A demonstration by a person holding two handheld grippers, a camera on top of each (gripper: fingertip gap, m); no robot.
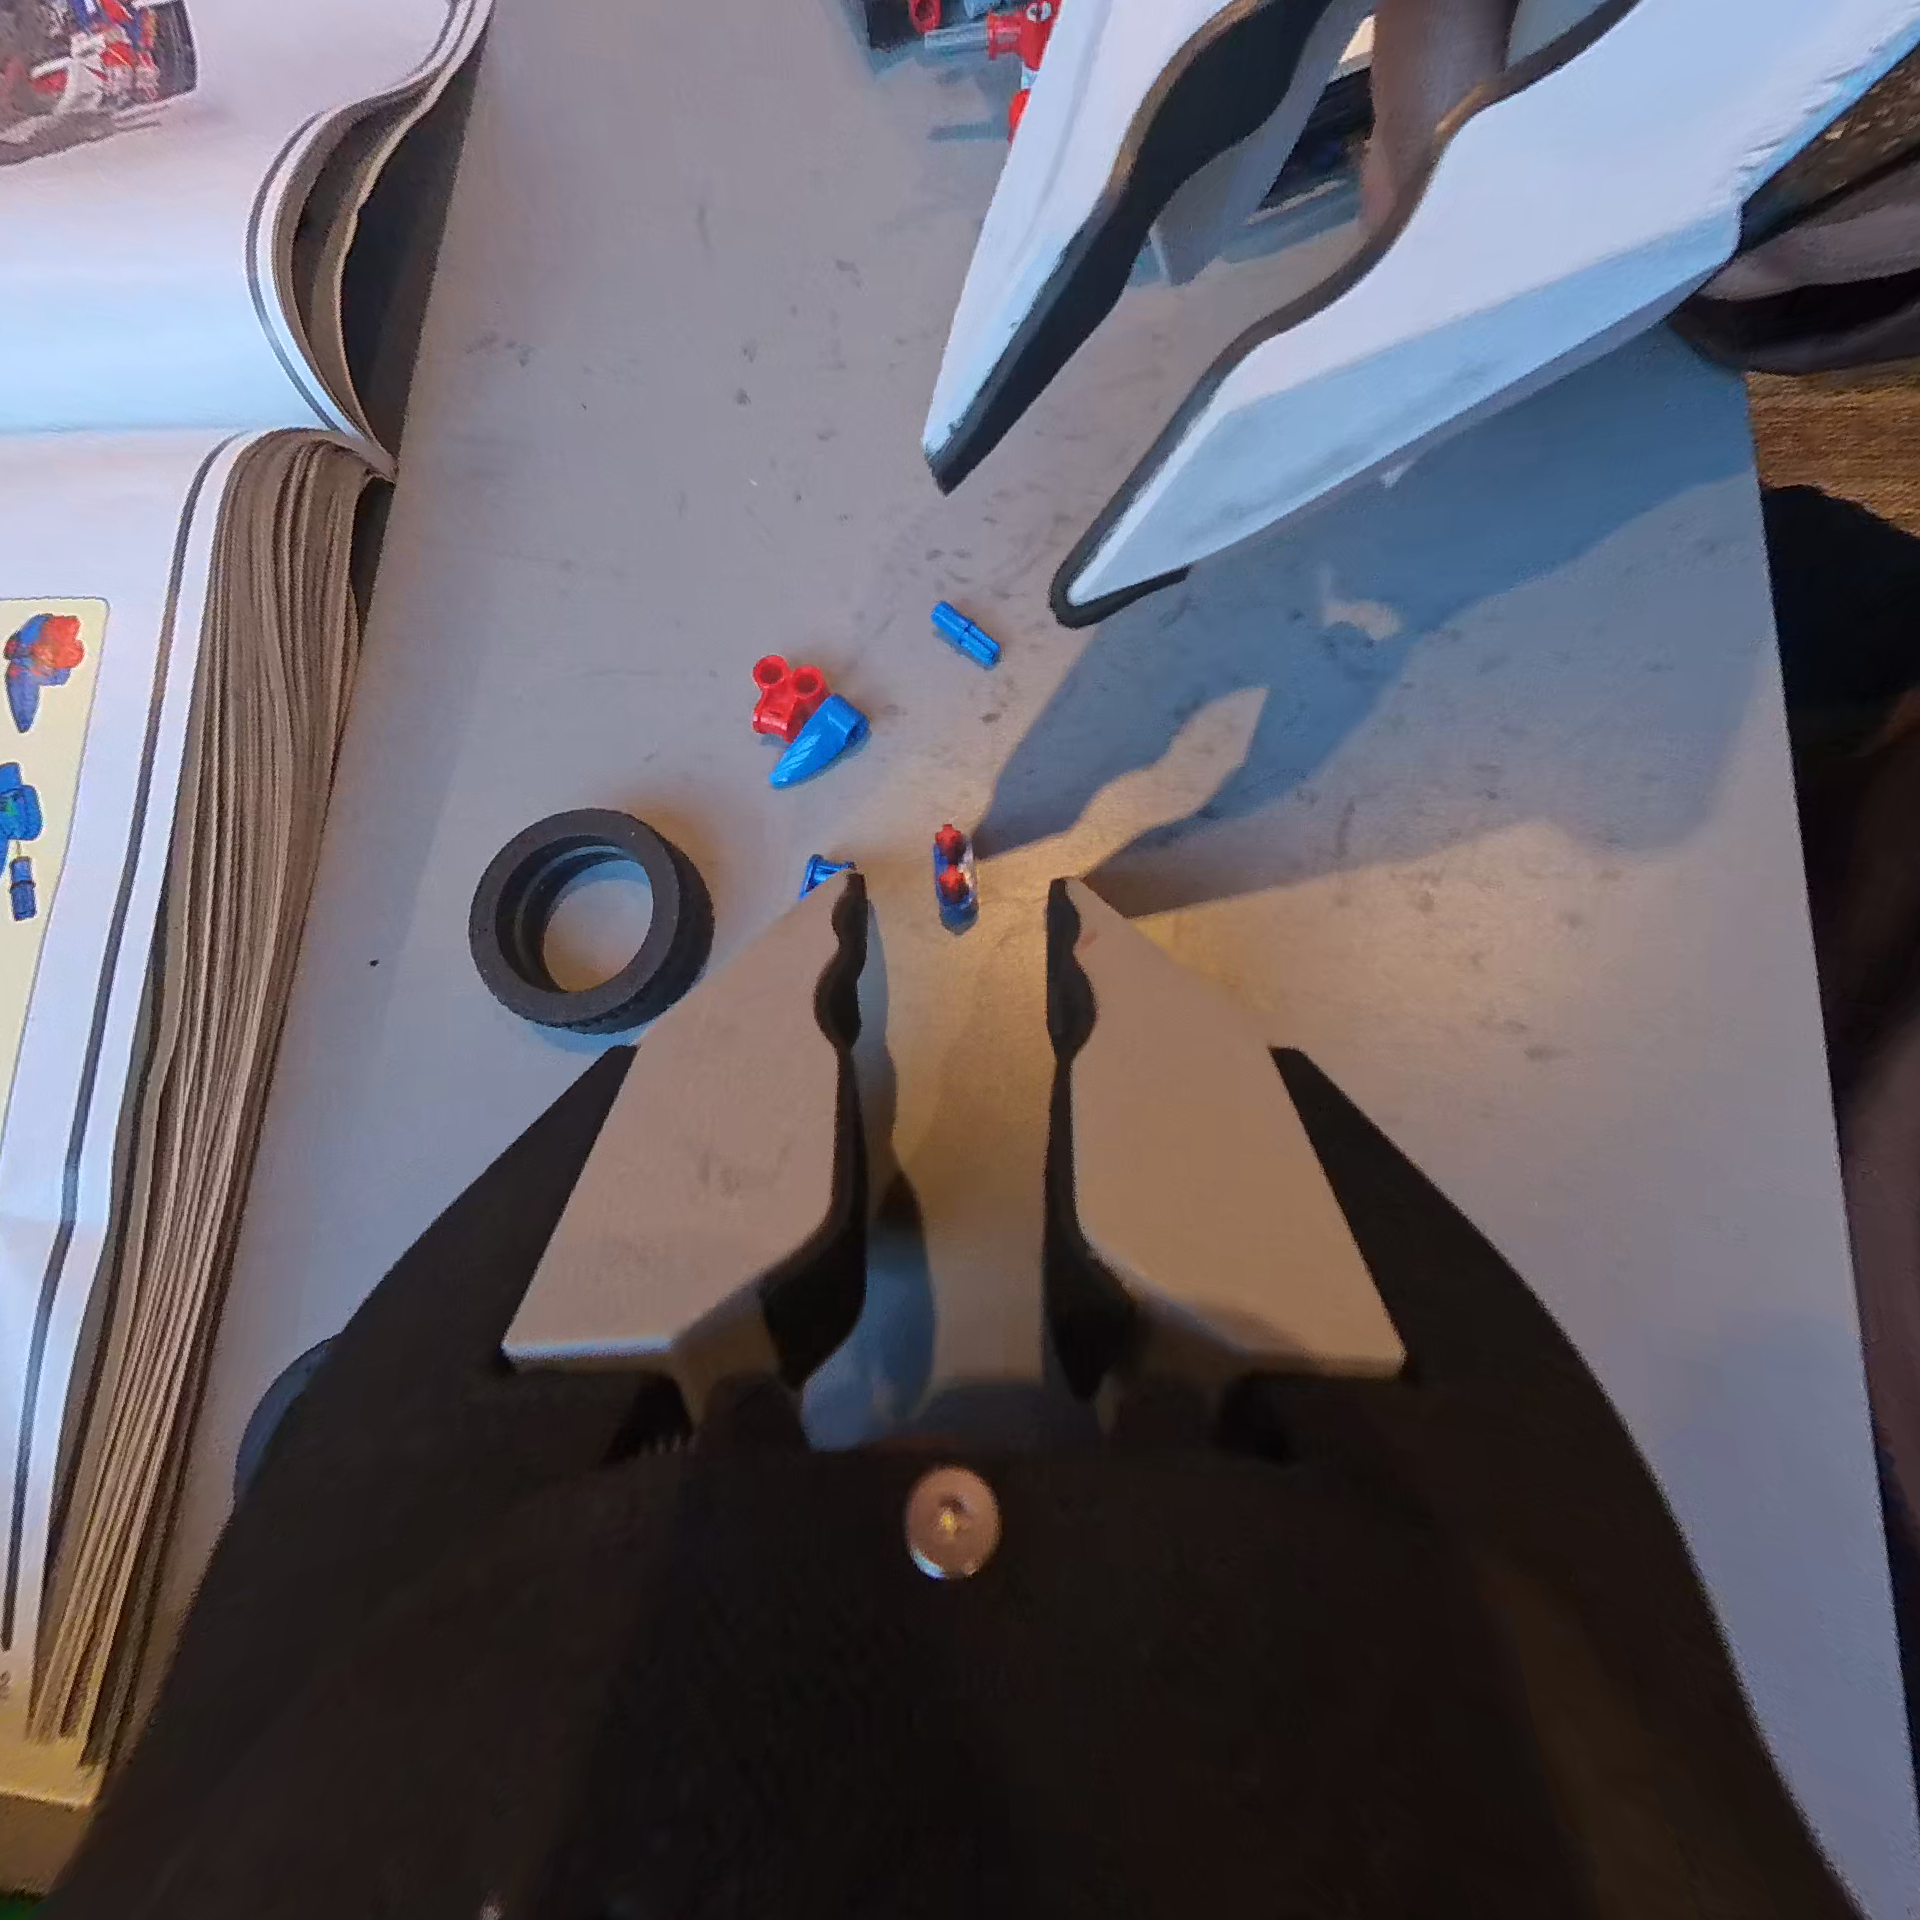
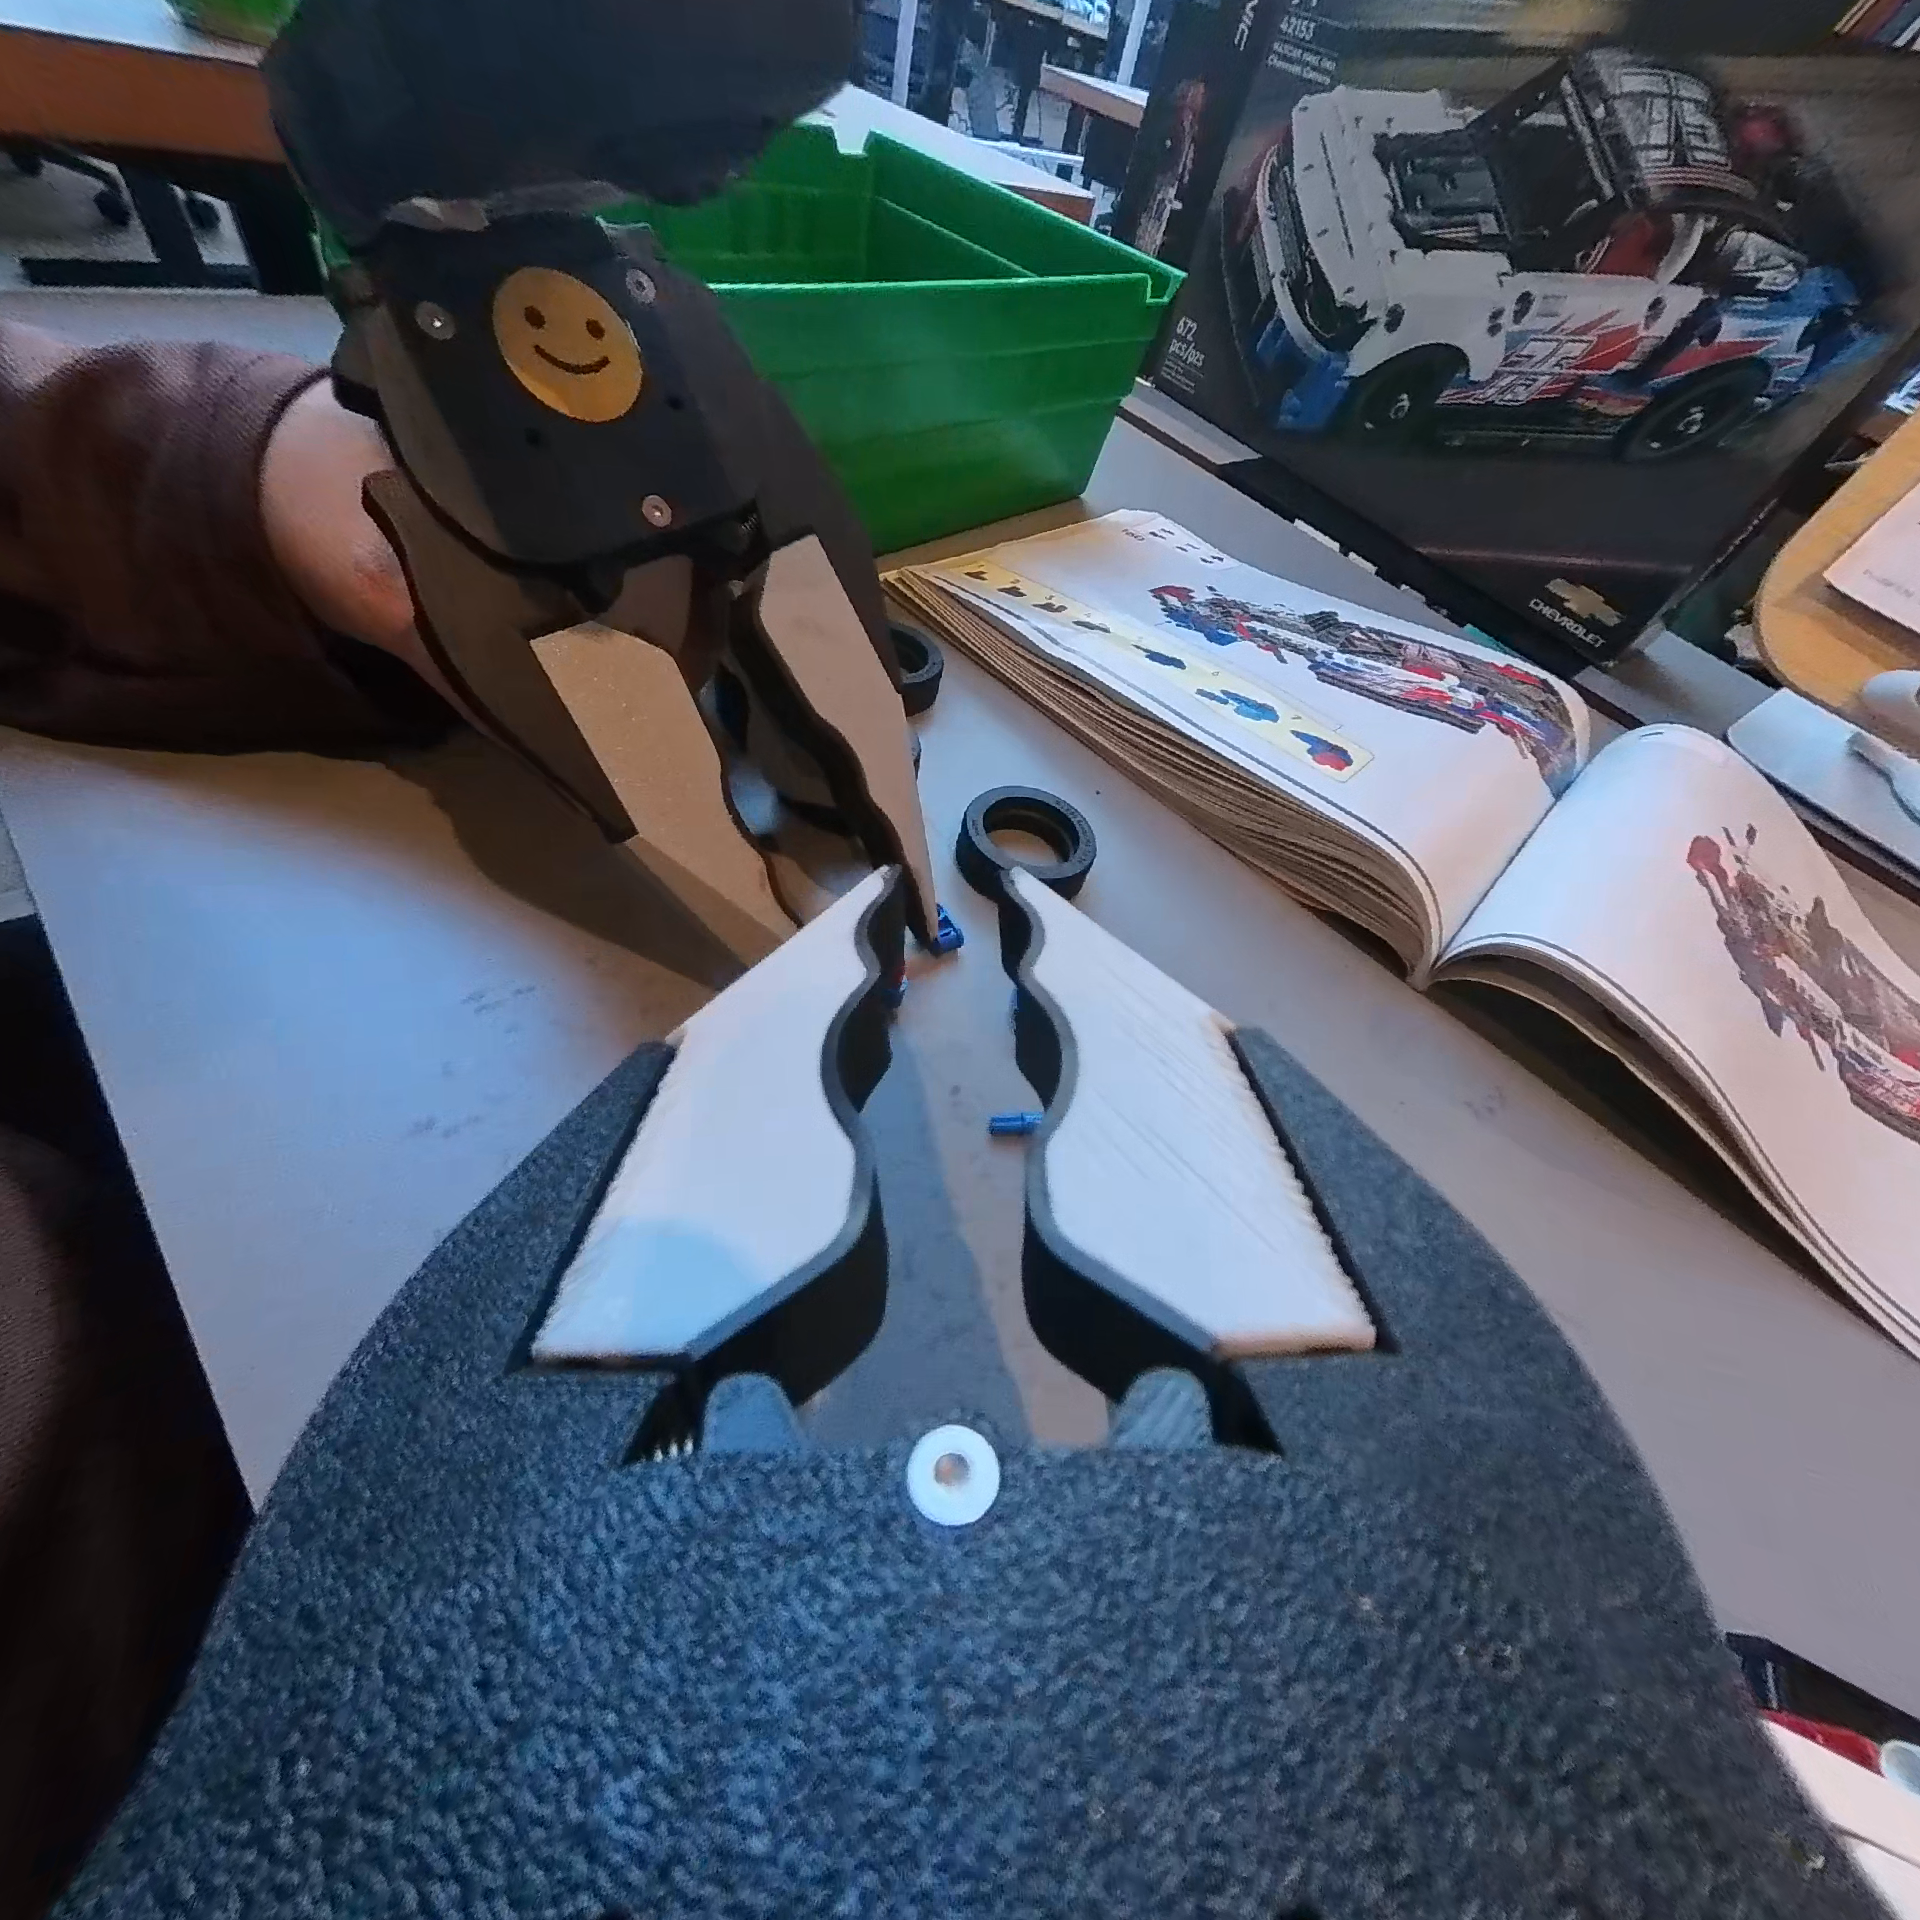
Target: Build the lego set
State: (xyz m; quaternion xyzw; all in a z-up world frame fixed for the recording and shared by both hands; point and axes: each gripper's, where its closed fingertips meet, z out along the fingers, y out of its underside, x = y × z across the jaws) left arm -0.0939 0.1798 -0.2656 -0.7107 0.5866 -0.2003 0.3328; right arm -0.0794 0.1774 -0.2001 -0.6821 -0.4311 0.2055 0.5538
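Note:
Small Lego parts lie on the grey table. A small blue-and-red assembly sits on the table between the tips of my open left gripper, untouched. A small blue piece lies against its left fingertip. Beyond are a red connector, a blue curved piece and a blue pin. My right gripper hovers open and empty above the pin. In the right wrist view my right gripper is open; the pin lies beneath it, and the left gripper's fingers reach down to a blue piece.
A black tyre lies left of the parts, and a second tyre farther off. The open instruction book borders the table's left side. A green bin and the set's box stand behind. A sleeved arm holds the left gripper. The tips of one gripper are about 7 cm away from the tips of the other. The left tips stand about 4 cm off the red connector.

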